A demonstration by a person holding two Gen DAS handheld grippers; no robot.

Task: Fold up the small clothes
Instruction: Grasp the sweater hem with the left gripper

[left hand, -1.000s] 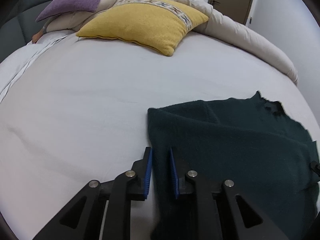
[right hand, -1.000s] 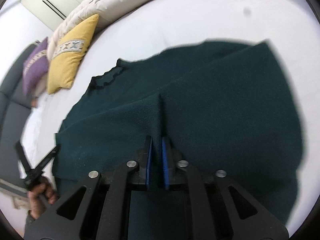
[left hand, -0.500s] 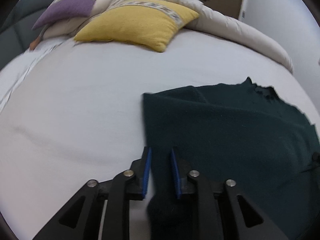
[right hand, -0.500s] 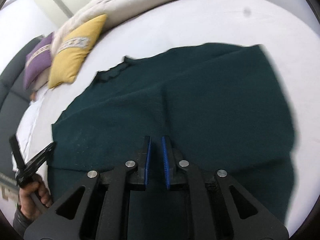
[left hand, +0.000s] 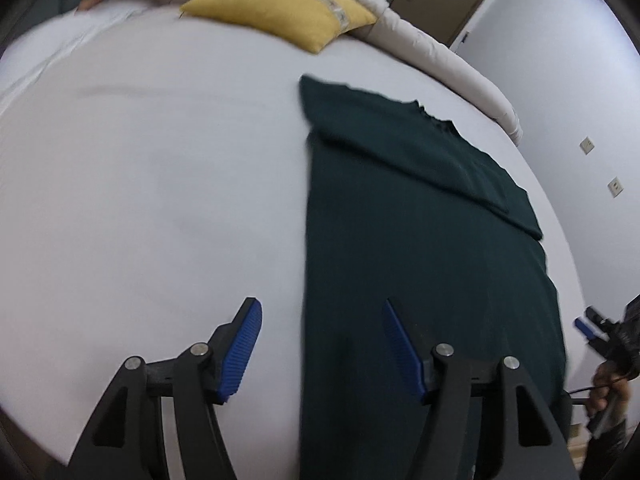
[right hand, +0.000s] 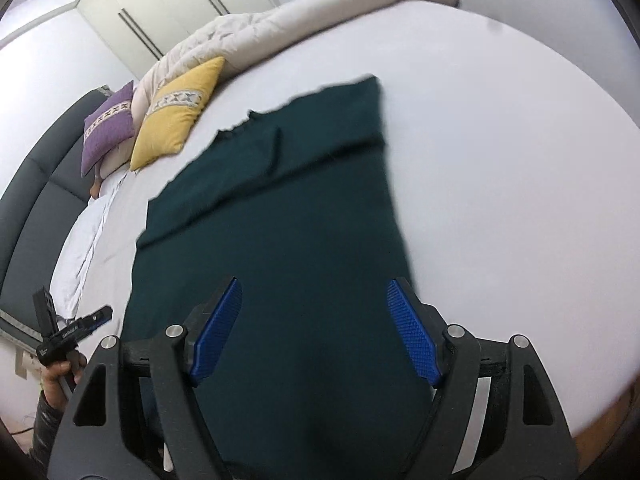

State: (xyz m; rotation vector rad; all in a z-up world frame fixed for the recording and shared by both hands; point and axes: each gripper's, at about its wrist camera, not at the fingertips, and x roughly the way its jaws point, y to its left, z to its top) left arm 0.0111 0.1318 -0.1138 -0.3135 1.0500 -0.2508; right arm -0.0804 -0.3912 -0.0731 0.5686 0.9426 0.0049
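Note:
A dark green knitted garment (left hand: 420, 240) lies flat on the white bed, its sleeves folded in across the top; it also shows in the right wrist view (right hand: 288, 220). My left gripper (left hand: 322, 344) is open and empty, above the garment's near left edge. My right gripper (right hand: 314, 328) is open and empty, above the garment's near end. Each gripper also shows at the edge of the other's view: the right one (left hand: 600, 334) and the left one (right hand: 76, 330).
A yellow pillow (left hand: 280, 12) and a purple pillow (right hand: 110, 124) lie at the head of the bed (left hand: 140, 180). A rolled beige duvet (right hand: 280, 28) runs along the far side. A dark headboard (right hand: 36, 184), wardrobe doors and a door stand beyond.
Both grippers have opened and let go of the garment's near edge, then drawn back. The garment now lies stretched out flat.

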